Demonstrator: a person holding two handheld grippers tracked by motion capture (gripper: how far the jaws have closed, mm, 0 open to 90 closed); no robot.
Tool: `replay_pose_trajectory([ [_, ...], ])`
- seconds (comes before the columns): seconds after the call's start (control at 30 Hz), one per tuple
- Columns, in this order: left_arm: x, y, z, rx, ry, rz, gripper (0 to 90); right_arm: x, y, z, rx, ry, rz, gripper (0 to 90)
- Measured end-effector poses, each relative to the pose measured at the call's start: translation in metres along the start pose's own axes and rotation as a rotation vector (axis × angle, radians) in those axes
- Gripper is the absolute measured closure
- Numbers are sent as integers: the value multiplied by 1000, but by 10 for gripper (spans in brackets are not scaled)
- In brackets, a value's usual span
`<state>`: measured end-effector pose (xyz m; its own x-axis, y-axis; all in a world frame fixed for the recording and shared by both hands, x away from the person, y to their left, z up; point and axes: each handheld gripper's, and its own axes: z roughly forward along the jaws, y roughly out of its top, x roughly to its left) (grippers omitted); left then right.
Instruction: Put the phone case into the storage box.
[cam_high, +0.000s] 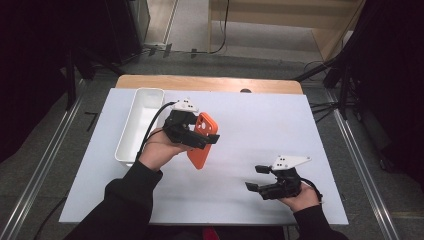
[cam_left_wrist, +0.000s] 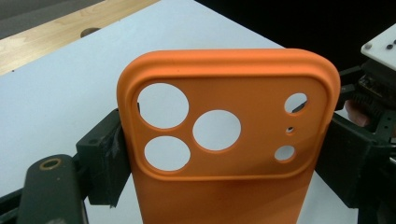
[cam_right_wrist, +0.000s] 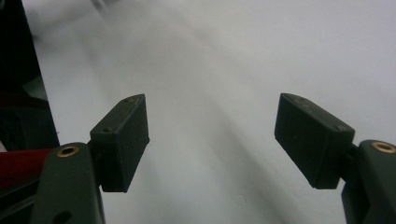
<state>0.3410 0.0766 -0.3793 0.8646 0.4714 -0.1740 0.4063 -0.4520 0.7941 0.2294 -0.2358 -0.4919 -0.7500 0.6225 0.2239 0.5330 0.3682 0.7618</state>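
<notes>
An orange phone case (cam_high: 202, 141) with camera cut-outs is held above the white table, tilted, lower end toward the person. My left gripper (cam_high: 196, 134) is shut on it across its width. In the left gripper view the orange phone case (cam_left_wrist: 233, 154) stands upright between the two black pads (cam_left_wrist: 105, 156), which press on its two side edges. My right gripper (cam_high: 257, 178) hovers low over the table's front right part, jaws apart with nothing between them. In the right gripper view my right gripper (cam_right_wrist: 212, 140) stands open over bare white table.
A long white tray (cam_high: 136, 125) lies along the table's left side, beside my left hand. The white table top (cam_high: 260, 130) ends at a wooden strip (cam_high: 210, 83) at the back. Dark stands and cables sit on the floor around the table.
</notes>
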Motion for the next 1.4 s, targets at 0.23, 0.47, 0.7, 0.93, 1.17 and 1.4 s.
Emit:
replay_pose_trajectory([
  [0.23, 1, 4, -12, -2, -1, 0, 160, -1, -2, 1, 3, 3, -15, 249],
  [0.47, 3, 7, -24, -5, -7, 1, 160, -3, -2, 1, -4, 13, -11, 249],
  [0.7, 4, 10, -33, 5, -20, 10, 160, -2, -2, 2, 1, 26, -10, 249],
  [0.93, 6, 12, -46, 11, -57, 14, 160, -2, -2, 2, -4, 34, -9, 249],
  [1.17, 8, 13, -54, 20, -74, 22, 159, -2, -2, 2, -2, 34, -11, 249],
  [1.4, 11, 13, -63, 22, -71, 31, 159, -2, -2, 2, -1, 35, -13, 249],
])
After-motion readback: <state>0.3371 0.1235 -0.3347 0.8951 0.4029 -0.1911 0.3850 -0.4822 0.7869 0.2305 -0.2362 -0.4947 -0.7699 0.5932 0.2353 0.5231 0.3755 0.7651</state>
